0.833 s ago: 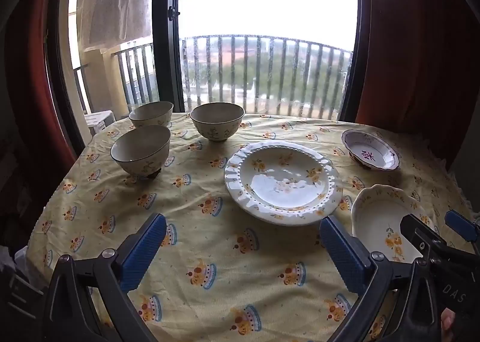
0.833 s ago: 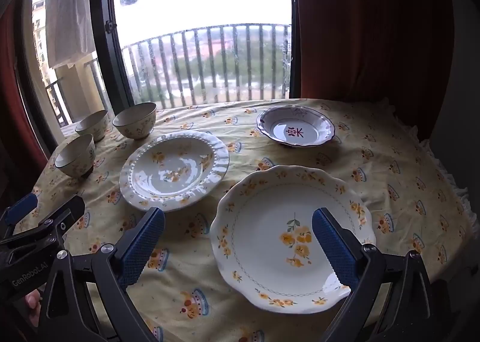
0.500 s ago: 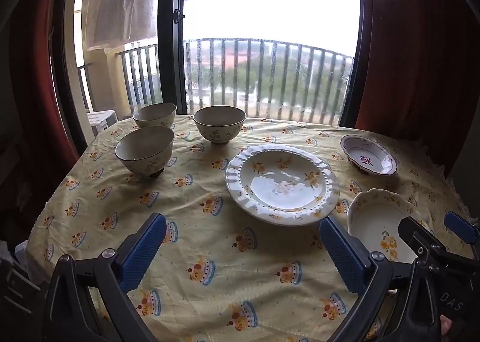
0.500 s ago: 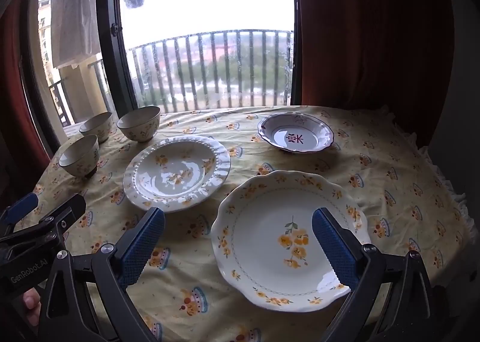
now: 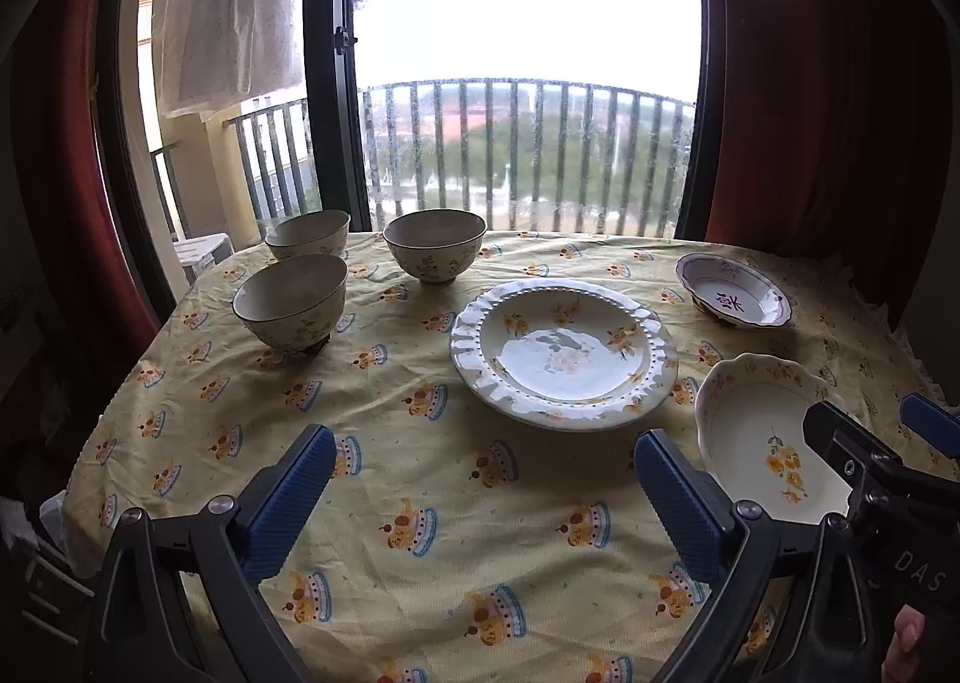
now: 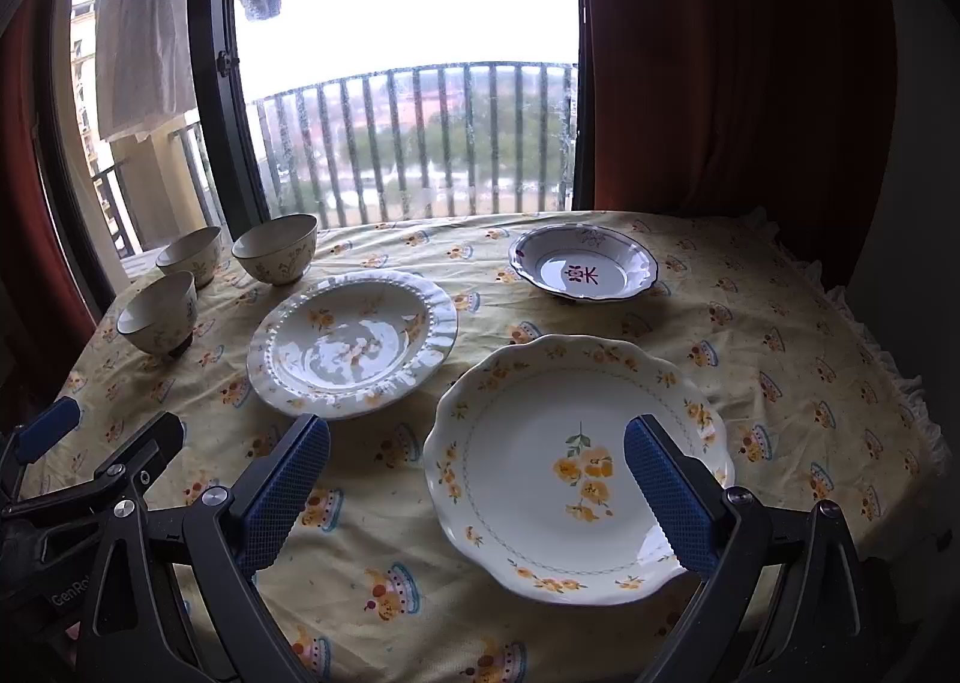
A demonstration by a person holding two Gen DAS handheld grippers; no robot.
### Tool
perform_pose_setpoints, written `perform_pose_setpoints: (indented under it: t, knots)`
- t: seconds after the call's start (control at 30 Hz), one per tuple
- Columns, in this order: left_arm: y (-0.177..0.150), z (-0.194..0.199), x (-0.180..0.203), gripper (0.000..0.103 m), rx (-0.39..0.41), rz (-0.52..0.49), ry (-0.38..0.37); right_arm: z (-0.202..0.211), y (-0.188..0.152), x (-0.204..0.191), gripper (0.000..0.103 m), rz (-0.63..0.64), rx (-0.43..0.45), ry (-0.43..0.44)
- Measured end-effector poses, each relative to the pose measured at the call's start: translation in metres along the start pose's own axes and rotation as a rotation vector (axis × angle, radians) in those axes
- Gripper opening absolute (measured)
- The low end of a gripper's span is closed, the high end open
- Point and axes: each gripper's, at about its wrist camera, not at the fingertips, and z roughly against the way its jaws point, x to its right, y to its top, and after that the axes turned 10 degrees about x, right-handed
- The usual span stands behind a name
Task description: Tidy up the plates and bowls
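Bowls: three cream ceramic bowls with floral sprigs (image 5: 291, 302) stand upright in a cluster at the far left of the surface, near the window.
Beaded plate: white deep plate with a beaded rim and yellow flowers (image 5: 564, 356) sits mid-surface, right of the bowls.
Scalloped plate: cream scalloped plate with yellow flowers (image 6: 576, 464) lies near the front edge, just beside the beaded plate.
Purple-rimmed dish: small white dish with a red mark (image 6: 583, 270) rests farther back, apart.
Surface: yellow patterned tablecloth (image 5: 420, 497).
Left gripper (image 5: 480, 491): released, jaws wide, above bare cloth.
Right gripper (image 6: 477, 482): released, jaws wide, hovering over the scalloped plate.
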Motion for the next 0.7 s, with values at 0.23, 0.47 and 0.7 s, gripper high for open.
perform_pose_setpoints:
  t: [0.23,0.47,0.7]
  knots:
    - [-0.0005,0.0027,-0.0013,0.099,0.007,0.0,0.011,0.0007,-0.0008,-0.0021,0.1,0.004,-0.001,0.01]
    - [0.0033,0.0024,-0.0013,0.099,0.026,-0.016,0.007,0.0001,0.0016,-0.0037,0.1,0.007,0.013,0.01]
    - [0.0044,0.0014,0.0006,0.099,0.035,-0.024,0.007,-0.0047,0.0025,-0.002,0.1,-0.003,0.008,-0.001]
